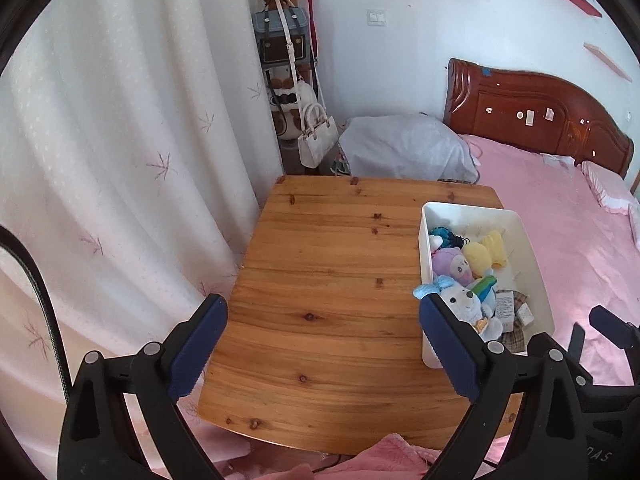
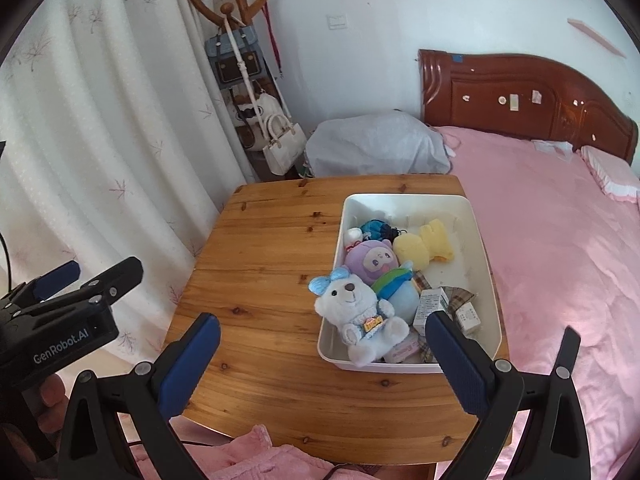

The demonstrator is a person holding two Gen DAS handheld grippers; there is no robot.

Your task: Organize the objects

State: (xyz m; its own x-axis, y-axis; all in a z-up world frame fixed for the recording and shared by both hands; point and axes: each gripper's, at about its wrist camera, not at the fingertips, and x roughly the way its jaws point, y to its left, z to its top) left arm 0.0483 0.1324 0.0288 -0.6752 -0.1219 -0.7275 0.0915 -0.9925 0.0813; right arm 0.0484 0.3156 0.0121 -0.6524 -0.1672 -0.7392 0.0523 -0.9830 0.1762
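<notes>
both grippers are released and hold nothing. left gripper has its jaws spread wide over bare table; right gripper is spread the same way, low over the near edge of the bin.

the toys are all in the bin, which sits on the table's right side next to the bed. white bear lies on top at the near-left corner, head tipped against the wall. behind it a purple doll, a yellow plush, and a teal item at the back. small cartons and a plaid cloth fill the near right. far right of the bin floor is still bare.

my read: sorting looks done or nearly so. nothing loose shows on the table, and the spread jaws fit a drop-off rather than a reach.

around:
- curtain along the table's left edge
- coat rack with bags in the corner
- grey bundle behind the table
- pink fabric at the near edge, plus a thin cable; could snag a low pass

obstructions: the bear rides high at the rim, so any new grab there meets it first. the two grippers sit close side by side, so watch for crossing.
</notes>
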